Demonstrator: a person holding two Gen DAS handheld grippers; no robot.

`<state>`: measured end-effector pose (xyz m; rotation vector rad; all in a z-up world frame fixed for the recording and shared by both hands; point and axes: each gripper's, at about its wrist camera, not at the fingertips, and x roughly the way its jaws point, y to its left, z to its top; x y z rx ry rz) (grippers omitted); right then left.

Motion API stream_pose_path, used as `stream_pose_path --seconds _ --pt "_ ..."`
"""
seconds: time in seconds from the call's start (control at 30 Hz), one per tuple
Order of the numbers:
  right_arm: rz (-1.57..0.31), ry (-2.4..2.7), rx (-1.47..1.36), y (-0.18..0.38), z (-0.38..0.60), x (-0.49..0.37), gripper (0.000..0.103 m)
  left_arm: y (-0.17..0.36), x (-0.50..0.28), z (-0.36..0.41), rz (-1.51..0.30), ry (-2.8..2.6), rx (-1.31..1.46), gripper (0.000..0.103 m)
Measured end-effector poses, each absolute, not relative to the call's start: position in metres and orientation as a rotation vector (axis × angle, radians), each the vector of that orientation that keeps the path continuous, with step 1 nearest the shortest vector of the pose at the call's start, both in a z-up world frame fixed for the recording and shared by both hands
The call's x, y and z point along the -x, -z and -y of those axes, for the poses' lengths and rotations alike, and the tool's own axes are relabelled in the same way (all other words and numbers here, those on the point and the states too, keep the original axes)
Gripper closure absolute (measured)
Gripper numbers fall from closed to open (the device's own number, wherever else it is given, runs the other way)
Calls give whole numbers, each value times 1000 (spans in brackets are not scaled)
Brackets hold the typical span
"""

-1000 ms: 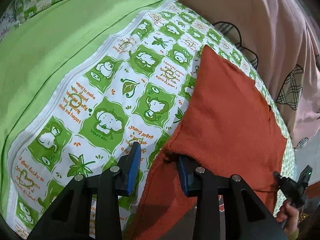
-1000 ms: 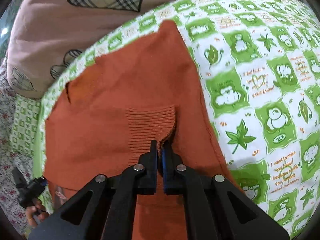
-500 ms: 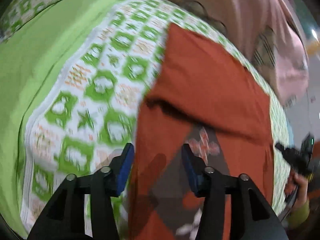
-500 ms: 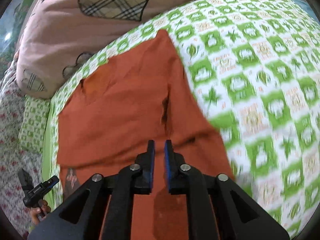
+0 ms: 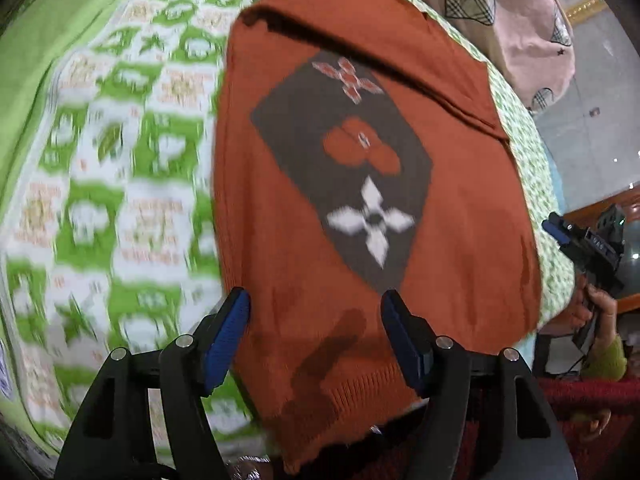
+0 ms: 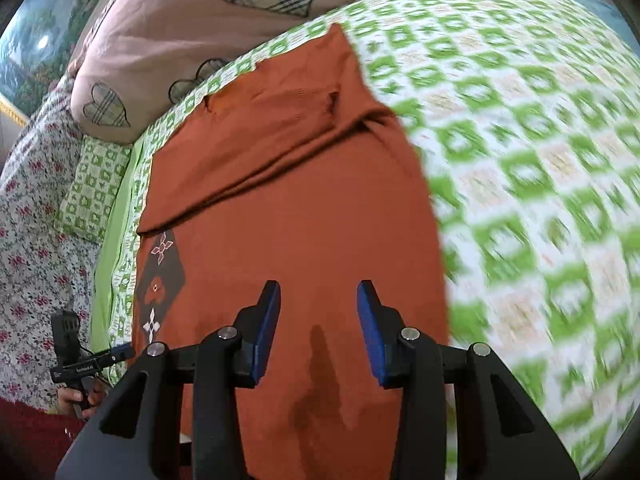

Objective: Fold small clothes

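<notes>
**Both grippers released; sleeves folded in, hem fold pending**

Since a second ago, both grippers have pulled back toward the near end of the garment: the right one, then clamped on a ribbed cuff, now stands with fingers apart and empty, and the left one is spread wider than before, also holding nothing.

I record the left gripper (image 5: 316,332) hovering over the lower part of the rust-orange knit sweater (image 5: 460,216), with the ribbed hem (image 5: 360,392) just below its fingers. The right gripper (image 6: 318,330) hangs over the plain orange panel beside the dark diamond motif (image 6: 160,270). Whether either touches the cloth I cannot tell; shadows fall directly under both.

The sweater lies flat on the bed, on the green-and-white printed bedsheet (image 6: 540,160), with a pink heart-patterned pillow (image 6: 180,32) beyond its far end. A folded-over band (image 6: 280,152) crosses the upper part; its near end hangs slightly over the bed edge.

My judgement: the next step is to take the hem and carry it up toward the band. To do it well I would grip both hem corners at matching positions, pinch all layers, lift evenly, and lay the edge parallel to the band. Motion blur limits certainty about fine creases.
</notes>
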<state>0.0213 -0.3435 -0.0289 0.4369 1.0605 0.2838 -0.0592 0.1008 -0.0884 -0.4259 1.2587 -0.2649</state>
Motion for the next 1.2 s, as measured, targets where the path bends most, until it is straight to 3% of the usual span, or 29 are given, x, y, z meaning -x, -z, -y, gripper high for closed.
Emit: stream_pose_path --seconds 0.3,0.4,0.5,0.7,0.73,0.77,0.8,0.83,0.87,0.97,1.13,1.2 --pt "-1094 -179 -503 42 395 50 62 97 97 -122 -1279 198 472 34" --pt "-1144 -221 -543 58 393 62 62 100 92 -103 -1286 310 474 34" --pt "-1204 -313 -583 77 378 66 62 105 94 -90 -1281 389 477 40" --pt "-1160 -356 -686 87 375 65 63 106 97 -103 -1274 414 538 40" --pt "-1156 -357 -688 87 375 63 74 108 98 -113 -1273 422 561 41" --pt "-1160 -353 -659 85 373 62 96 108 99 -118 -1272 421 565 44" --pt "-1173 -346 -625 84 371 61 96 108 101 -120 -1270 403 545 56" --pt "-1183 -341 -603 83 370 60 96 108 101 -119 -1270 381 519 81" --pt "-1175 -346 -596 79 372 63 96 108 103 -122 -1273 364 503 92" --pt "-1151 -349 -592 71 381 71 96 114 107 -134 -1278 365 582 92" --pt "-1205 -337 -574 79 372 62 93 118 106 -140 -1284 377 642 81" --pt "-1229 -334 -552 84 364 58 93 116 104 -130 -1276 384 606 86"
